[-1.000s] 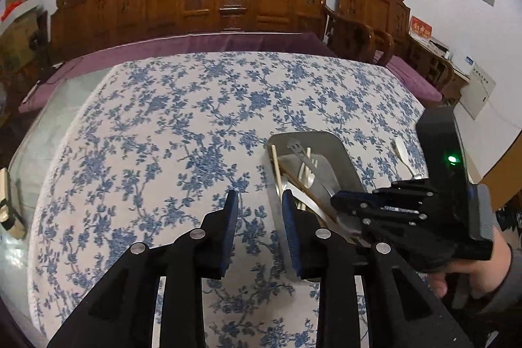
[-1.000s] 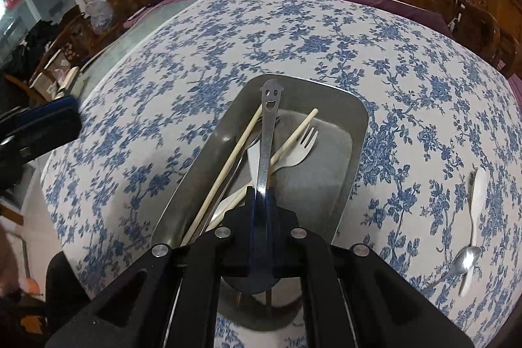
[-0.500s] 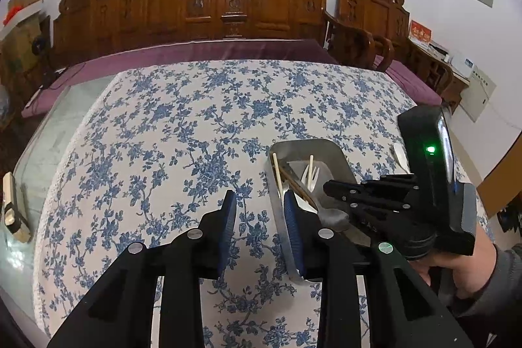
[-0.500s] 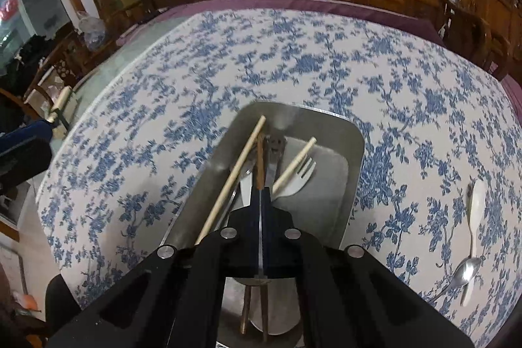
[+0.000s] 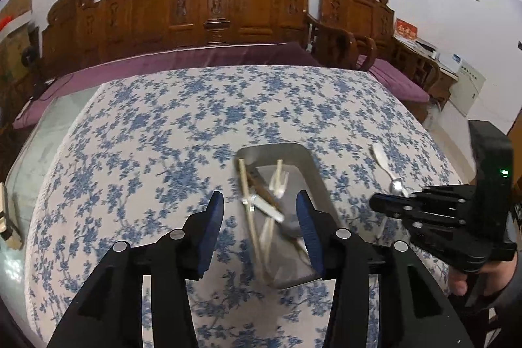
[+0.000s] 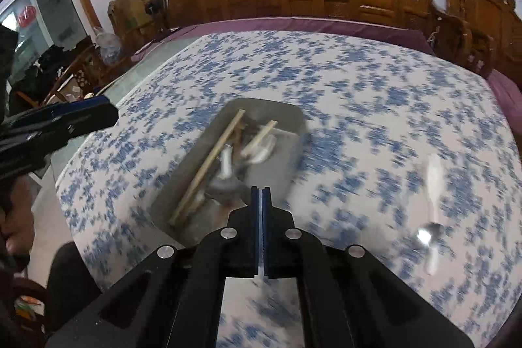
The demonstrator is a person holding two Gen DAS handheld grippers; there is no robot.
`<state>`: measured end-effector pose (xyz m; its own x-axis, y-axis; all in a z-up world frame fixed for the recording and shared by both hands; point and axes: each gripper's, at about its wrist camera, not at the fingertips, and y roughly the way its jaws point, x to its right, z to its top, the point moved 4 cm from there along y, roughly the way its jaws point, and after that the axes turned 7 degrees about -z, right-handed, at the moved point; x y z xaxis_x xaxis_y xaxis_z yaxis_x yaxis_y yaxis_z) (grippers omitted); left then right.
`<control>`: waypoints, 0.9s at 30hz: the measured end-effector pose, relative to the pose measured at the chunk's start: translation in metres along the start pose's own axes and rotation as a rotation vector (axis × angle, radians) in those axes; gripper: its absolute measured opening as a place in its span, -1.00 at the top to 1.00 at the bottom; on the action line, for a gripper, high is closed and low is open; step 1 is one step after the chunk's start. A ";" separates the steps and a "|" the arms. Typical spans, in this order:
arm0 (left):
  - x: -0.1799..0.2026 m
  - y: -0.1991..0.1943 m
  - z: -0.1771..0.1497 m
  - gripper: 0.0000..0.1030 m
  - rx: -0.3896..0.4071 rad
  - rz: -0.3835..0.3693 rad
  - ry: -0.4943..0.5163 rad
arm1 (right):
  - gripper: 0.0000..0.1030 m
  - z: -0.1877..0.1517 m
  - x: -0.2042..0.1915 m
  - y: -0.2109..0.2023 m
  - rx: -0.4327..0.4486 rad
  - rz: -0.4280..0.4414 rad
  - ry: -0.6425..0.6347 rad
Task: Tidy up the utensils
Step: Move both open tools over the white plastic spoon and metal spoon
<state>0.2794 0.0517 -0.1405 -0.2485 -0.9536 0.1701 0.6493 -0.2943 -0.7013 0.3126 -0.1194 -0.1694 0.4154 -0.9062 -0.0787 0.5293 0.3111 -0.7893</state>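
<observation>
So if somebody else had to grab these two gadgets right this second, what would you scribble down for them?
Left gripper: open, empty, hovering over the near part of the metal tray.
Right gripper: shut, nothing in it, by the tray's near right corner.
Done: chopsticks, a white plastic fork and other utensils lie in the tray.
Left: a metal spoon and a white plastic utensil lie on the floral tablecloth, right of the tray.

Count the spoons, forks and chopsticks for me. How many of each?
Spoons: 3, a grey spoon in the tray, a shiny spoon and a white spoon on the tablecloth
Forks: 1, the white fork
Chopsticks: 2
Total: 6
</observation>
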 end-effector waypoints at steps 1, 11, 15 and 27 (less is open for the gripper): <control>0.007 0.004 0.000 0.13 -0.004 -0.009 0.005 | 0.95 -0.005 0.010 -0.006 0.002 -0.018 0.000; 0.071 0.045 0.004 -0.10 -0.037 -0.092 0.060 | 0.64 -0.041 0.110 -0.038 -0.001 -0.176 0.077; 0.093 0.061 0.000 -0.10 -0.061 -0.116 0.079 | 0.42 -0.055 0.139 -0.038 -0.014 -0.198 0.138; 0.162 0.121 -0.012 -0.10 -0.149 -0.209 0.157 | 0.42 -0.084 0.171 -0.039 -0.039 -0.219 0.180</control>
<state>0.3093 -0.1373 -0.2058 -0.4812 -0.8483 0.2212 0.4620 -0.4598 -0.7584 0.3005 -0.3102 -0.2037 0.1543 -0.9880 -0.0072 0.5615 0.0937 -0.8222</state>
